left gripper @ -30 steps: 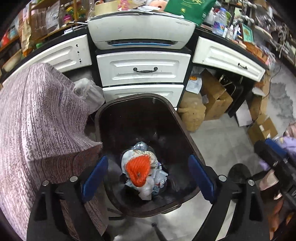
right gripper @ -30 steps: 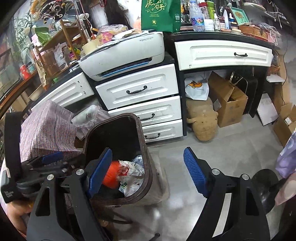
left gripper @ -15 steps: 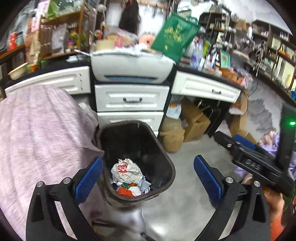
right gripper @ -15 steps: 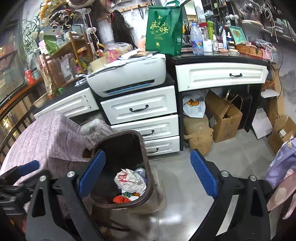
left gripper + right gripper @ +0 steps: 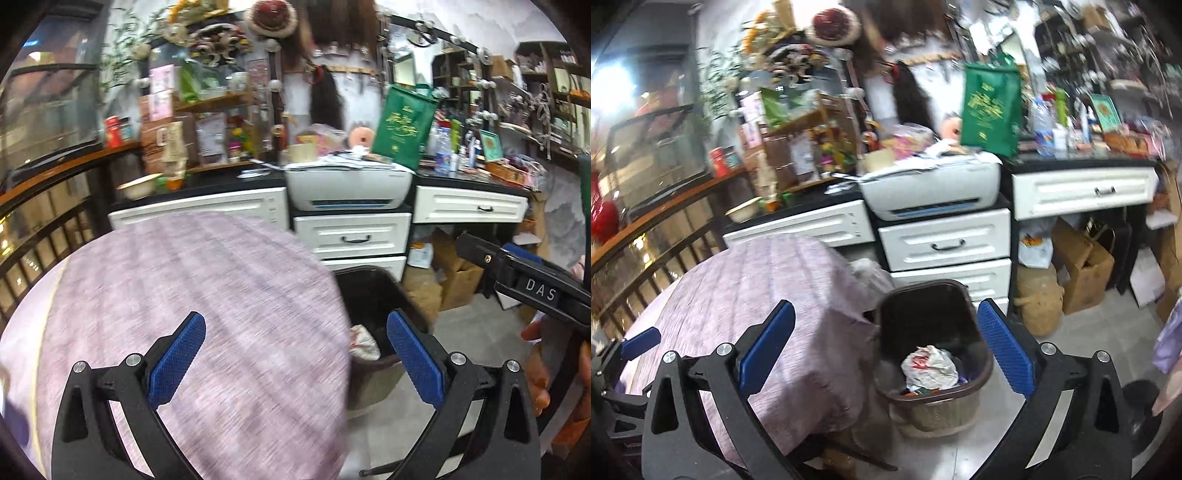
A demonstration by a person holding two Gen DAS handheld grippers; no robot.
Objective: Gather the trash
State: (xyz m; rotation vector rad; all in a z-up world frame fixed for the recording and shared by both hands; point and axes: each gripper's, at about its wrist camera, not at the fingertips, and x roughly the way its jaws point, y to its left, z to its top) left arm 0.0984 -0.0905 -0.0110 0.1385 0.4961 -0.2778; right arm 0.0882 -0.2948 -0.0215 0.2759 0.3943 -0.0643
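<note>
Two grippers fill the near foreground, each with blue-padded fingers spread wide and nothing between them; the left gripper (image 5: 295,352) hangs over a round surface (image 5: 207,295) under mauve cloth, while the right gripper (image 5: 886,341) has its fingers still parting, empty, over the gap between that cloth and the bin (image 5: 932,387); a hand (image 5: 546,373) grips the right tool at 3 o'clock in the left view, orange nails showing.

Just past the fingers, the brown bin stands on the grey floor (image 5: 1082,343), touching the cloth's hanging edge at its 9 o'clock side; the trash (image 5: 929,367) lies inside it, a crumpled white bag with red print on top and orange scraps beneath; in the left view only a sliver of it shows past the cloth.

Behind the bin, at 12 o'clock, white drawers (image 5: 943,242) with dark handles; a white printer (image 5: 931,188) rests on the black counter above them; a green bag (image 5: 991,107) stands upright beyond the printer.

At 2 o'clock from the bin, cardboard boxes (image 5: 1082,273) and a tan sack (image 5: 1039,302) sit under the counter; clutter farther back is too blurred to tell.
</note>
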